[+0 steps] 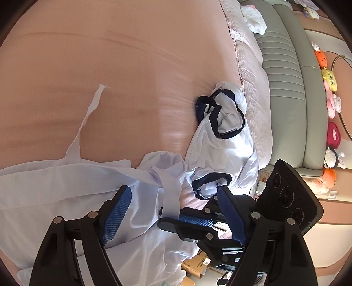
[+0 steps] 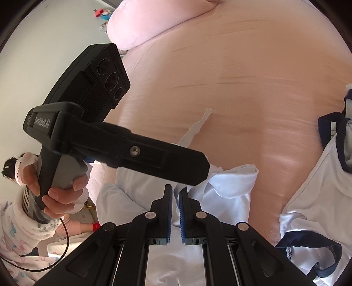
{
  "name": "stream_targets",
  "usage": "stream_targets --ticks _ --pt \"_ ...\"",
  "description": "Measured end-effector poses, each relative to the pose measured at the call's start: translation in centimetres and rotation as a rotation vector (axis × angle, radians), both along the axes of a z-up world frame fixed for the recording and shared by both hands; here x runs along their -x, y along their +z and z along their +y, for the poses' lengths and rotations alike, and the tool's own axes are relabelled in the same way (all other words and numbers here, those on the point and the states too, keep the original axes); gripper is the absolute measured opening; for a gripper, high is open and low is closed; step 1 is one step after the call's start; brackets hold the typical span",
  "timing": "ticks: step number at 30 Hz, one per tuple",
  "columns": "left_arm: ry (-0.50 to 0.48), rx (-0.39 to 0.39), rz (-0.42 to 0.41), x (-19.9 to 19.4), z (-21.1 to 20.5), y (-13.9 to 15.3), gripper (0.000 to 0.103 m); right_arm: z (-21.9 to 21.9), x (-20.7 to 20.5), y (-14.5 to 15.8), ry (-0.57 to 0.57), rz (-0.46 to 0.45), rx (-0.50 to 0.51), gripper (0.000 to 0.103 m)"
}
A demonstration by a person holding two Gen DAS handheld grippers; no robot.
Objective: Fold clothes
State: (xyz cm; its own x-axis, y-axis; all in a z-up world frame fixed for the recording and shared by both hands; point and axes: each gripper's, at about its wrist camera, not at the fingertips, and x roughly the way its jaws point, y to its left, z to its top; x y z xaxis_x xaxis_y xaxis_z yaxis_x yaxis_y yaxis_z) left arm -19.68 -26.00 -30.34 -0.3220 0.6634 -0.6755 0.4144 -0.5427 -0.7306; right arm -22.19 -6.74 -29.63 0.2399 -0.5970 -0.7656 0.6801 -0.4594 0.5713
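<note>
A pale white garment (image 1: 66, 193) with a long tie strap (image 1: 88, 114) lies crumpled at the near edge of the pink bed (image 1: 110, 66). My left gripper (image 1: 173, 190) hangs open above its bunched part, blue pads wide apart. My right gripper (image 2: 175, 188) is shut on a fold of this white garment (image 2: 224, 191); in the left wrist view its blue-padded finger (image 1: 193, 220) pinches the strap. A white shirt with navy trim (image 1: 220, 143) lies in a heap to the right, also seen as the navy-trimmed shirt (image 2: 319, 198). The left gripper's black finger (image 2: 154, 158) crosses just above my right fingertips.
A person's hand (image 2: 59, 198) in a fluffy sleeve holds the left gripper's handle. A pink pillow (image 2: 154, 19) lies at the far edge. A checked pillow (image 1: 253, 77), a grey-green headboard (image 1: 286, 88) and a row of plush toys (image 1: 330, 88) lie right; cardboard boxes (image 1: 198, 264) sit below.
</note>
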Motion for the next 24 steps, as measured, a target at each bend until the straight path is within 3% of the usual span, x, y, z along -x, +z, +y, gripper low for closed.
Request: stream_targets --ticks 1,3,7,9,12,19,23,24 --pt "0.005 0.000 0.003 -0.1 0.1 -0.1 0.078 -0.1 -0.1 -0.2 0.005 -0.002 -0.012 0.005" --pt "0.014 0.001 0.008 -0.4 0.2 -0.3 0.062 -0.2 -0.4 -0.6 0.010 -0.007 -0.028 0.006" --pt "0.033 0.003 0.019 -0.9 0.4 -0.7 0.046 -0.3 -0.4 -1.4 -0.010 -0.044 -0.023 0.005" --pt "0.043 0.004 0.025 -1.1 0.6 -0.9 0.030 -0.2 -0.2 -1.8 -0.031 -0.068 -0.022 0.005" --pt "0.057 0.006 0.033 -1.5 0.8 -1.2 0.019 -0.1 0.0 -2.2 -0.052 -0.092 -0.032 0.006" --pt "0.049 0.054 0.027 -2.3 0.9 -1.5 0.016 0.3 -0.1 -2.5 -0.059 -0.086 -0.087 0.008" --pt "0.040 0.077 0.031 -3.4 1.0 -1.7 0.016 0.4 0.0 -2.7 -0.076 -0.090 -0.104 0.036" --pt "0.042 0.078 0.030 -3.6 1.0 -1.8 0.016 0.3 0.2 -3.0 -0.077 -0.102 -0.108 0.038"
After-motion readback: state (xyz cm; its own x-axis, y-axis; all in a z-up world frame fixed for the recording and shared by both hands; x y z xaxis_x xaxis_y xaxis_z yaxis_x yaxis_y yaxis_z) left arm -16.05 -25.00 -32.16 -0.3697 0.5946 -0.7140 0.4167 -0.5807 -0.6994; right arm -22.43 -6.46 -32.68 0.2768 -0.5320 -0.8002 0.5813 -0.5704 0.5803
